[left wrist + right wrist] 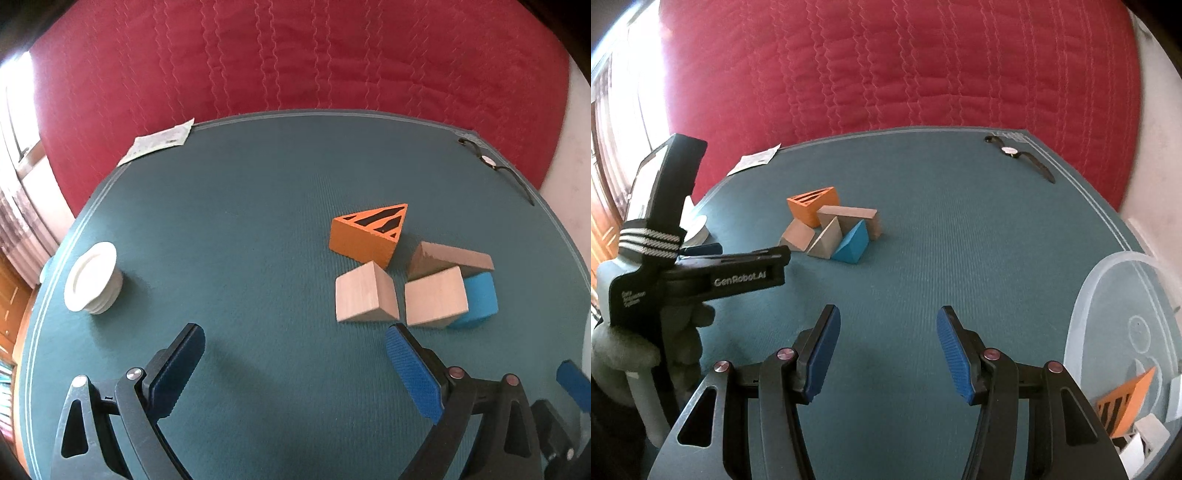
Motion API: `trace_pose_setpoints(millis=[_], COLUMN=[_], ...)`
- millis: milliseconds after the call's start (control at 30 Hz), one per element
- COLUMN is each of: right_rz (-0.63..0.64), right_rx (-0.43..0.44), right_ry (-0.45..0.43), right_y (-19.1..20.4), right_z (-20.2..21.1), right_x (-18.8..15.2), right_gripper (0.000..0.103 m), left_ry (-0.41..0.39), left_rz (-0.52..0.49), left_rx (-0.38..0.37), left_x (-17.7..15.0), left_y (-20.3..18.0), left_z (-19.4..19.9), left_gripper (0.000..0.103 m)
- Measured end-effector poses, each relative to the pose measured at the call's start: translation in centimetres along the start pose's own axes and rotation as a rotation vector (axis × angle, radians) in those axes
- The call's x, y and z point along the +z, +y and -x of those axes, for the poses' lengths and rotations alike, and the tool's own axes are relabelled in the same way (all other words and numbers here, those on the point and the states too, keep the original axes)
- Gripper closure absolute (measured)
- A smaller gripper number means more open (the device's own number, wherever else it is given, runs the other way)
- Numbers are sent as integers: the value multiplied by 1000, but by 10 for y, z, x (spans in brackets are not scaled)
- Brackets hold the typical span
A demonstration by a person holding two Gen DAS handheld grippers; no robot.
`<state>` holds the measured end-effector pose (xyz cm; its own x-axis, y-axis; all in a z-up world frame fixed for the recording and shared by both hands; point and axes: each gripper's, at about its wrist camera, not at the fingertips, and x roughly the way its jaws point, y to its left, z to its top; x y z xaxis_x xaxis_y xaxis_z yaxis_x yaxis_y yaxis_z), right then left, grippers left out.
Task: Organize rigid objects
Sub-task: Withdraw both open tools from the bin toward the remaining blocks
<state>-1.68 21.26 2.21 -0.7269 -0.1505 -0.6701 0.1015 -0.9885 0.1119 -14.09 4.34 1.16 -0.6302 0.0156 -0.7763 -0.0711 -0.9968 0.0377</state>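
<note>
On the teal mat [258,221] that carries everything, five wooden blocks sit bunched toward its right-hand side in the left wrist view: an orange wedge with black stripes [365,236], a brown wooden wedge [447,258], two pale unpainted blocks [364,295] [434,301] and a blue painted block [478,299], several touching or leaning on one another. The left gripper [293,363] hangs just short of them, jaws spread wide and empty; the right gripper [888,347] is also parted, though less widely, with nothing between its pads. A clear plastic tub [1108,325] at the mat's near right corner already holds some blocks. The risk, as I judge it, lies in the crowding: closing on one pale block could nudge its neighbour, topple the leaning wedges or slide them toward the mat's edge, and slanted faces may squirt out of the pads. A stack of white plates [92,280] near the left edge and a wristwatch [1015,153] at the far right corner look safely apart.
</note>
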Motion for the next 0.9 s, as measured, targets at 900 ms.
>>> trace_pose_setpoints(millis=[900], right_rz=[-33], right_rx=[29], right_ry=[30], right_y=[-4], right_z=[-11], right_x=[-4], right_gripper=[47], left_ry=[-3], left_rz=[-97], left_rx=[-68], left_x=[34], left_y=[-15], left_z=[-28], left_gripper=[3])
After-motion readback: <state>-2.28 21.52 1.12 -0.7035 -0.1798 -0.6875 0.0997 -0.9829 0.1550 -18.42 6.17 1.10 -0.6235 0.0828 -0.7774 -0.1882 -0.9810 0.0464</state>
